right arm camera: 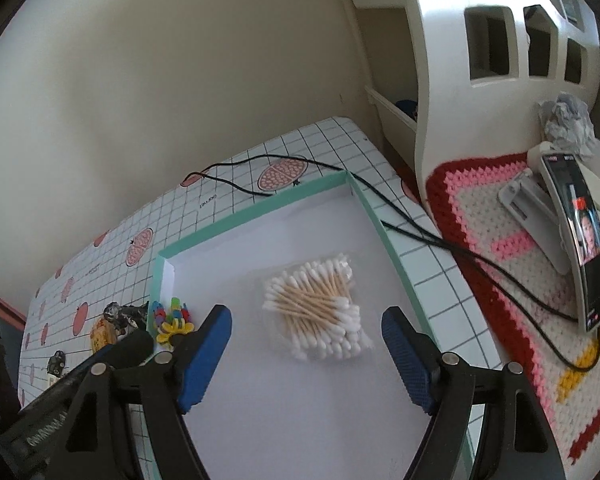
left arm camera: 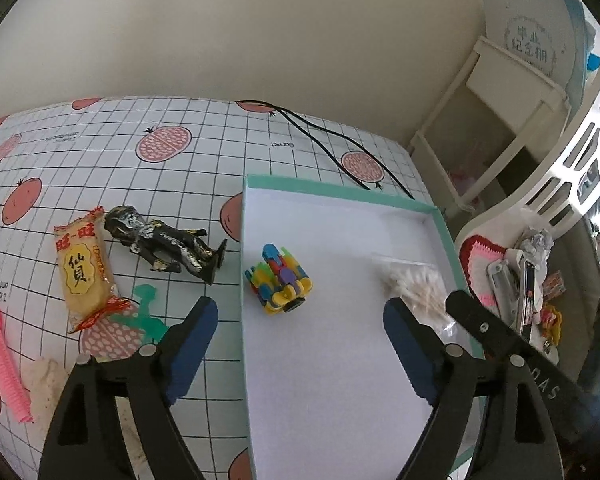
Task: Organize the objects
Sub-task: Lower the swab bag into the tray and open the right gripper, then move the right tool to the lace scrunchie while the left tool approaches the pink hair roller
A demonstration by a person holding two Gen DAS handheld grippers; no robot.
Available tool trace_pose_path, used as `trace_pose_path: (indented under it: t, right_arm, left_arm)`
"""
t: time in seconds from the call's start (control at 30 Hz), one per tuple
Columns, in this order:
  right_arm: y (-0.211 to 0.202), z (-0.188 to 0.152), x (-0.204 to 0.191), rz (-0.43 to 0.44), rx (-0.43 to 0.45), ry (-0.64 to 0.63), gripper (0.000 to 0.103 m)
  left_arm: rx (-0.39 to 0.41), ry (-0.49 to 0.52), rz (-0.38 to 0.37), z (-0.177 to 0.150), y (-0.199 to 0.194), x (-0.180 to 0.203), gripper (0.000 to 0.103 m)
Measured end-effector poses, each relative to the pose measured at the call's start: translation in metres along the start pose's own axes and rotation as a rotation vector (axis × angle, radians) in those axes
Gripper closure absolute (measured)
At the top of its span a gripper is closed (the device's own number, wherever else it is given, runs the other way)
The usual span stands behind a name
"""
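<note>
Two items sit in the teal-rimmed box (left arm camera: 342, 194) right now: the colourful block toy (left arm camera: 279, 279) near its left wall, and the bag of cotton swabs (right arm camera: 318, 308) over toward the right side, well apart from each other. Outside the box on the checked tablecloth (left arm camera: 100, 176), the black figurine (left arm camera: 168, 242) lies flat just beside the left wall, touching the rice cracker packet (left arm camera: 85, 268) at its head end, with a green plastic piece (left arm camera: 150, 312) and a pink comb-like strip (left arm camera: 4, 364) nearer the camera. My read: the figurine is the likely next pick, and the clean way is to close across its torso rather than the thin legs, lift clear of the rim, then set it down in the bare floor between toy and swabs. The left gripper (left arm camera: 300, 320) hovers low, fingers spread wide, empty, straddling the box's left wall. The right gripper (right arm camera: 306, 330) is also splayed open and empty, poised above the swabs, angled down into the box.
</note>
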State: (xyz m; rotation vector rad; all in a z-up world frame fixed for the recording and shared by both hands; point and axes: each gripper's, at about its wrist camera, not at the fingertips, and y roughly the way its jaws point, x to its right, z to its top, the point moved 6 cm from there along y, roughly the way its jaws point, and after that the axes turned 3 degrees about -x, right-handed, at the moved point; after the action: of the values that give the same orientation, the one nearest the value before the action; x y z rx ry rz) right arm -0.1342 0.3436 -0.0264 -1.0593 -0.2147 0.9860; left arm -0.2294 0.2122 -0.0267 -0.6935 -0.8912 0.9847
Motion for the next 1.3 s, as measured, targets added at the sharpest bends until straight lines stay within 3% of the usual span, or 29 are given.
trace_pose_path:
  t: [0.07,0.27,0.53,0.97,1.13,1.3]
  right_arm:
    - [0.002,-0.004,0.0,-0.002,-0.009,0.01,0.022]
    - [0.004,-0.017,-0.003,0.0,-0.027,0.03,0.022]
    - [0.005,-0.032,-0.01,0.001,-0.04,0.026,0.022]
    - [-0.008,-0.044,-0.042,-0.023,-0.021,-0.092,0.022]
    - [-0.014,-0.047,-0.068,-0.005,-0.01,-0.145,0.022]
    - [-0.02,-0.054,-0.098,0.038,-0.002,-0.165,0.022]
  left_arm:
    - [0.009,-0.005,0.005,0.0,-0.003,-0.002,0.008]
    - [0.036,-0.015,0.016,-0.001,-0.012,-0.008,0.0]
    - [0.054,-0.012,0.049,-0.007,-0.022,-0.013,0.0]
    - [0.103,-0.032,0.068,-0.014,-0.051,-0.024,0.0]
    - [0.117,-0.057,0.095,-0.014,-0.066,-0.045,0.0]
    - [0.134,-0.169,0.103,-0.019,-0.085,-0.088,0.0]
